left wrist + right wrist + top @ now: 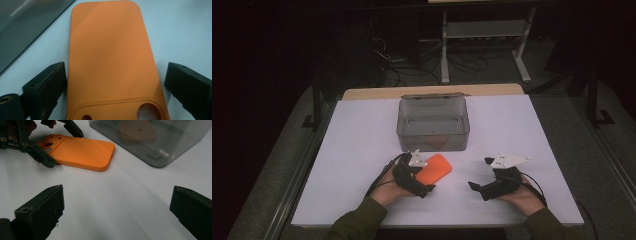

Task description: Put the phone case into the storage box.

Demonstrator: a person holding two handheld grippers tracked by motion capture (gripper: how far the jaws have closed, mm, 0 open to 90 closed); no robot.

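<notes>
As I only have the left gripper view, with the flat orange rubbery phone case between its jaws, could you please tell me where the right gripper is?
Observer: The right gripper sits low over the white table, to the right of the orange phone case, jaws open with nothing between them.
Operator: Thank you. Is the translucent grey plastic box empty?
Observer: No, an orange-brown flat piece lies inside it.

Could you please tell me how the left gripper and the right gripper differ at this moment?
The left gripper straddles the camera end of the orange phone case, one pad touching its edge, the other a sliver off; the right gripper has only bare white table between its jaws. The left's jaws stand narrower; the right's gape wide. Both are black, hand-held and low over the table.
</notes>
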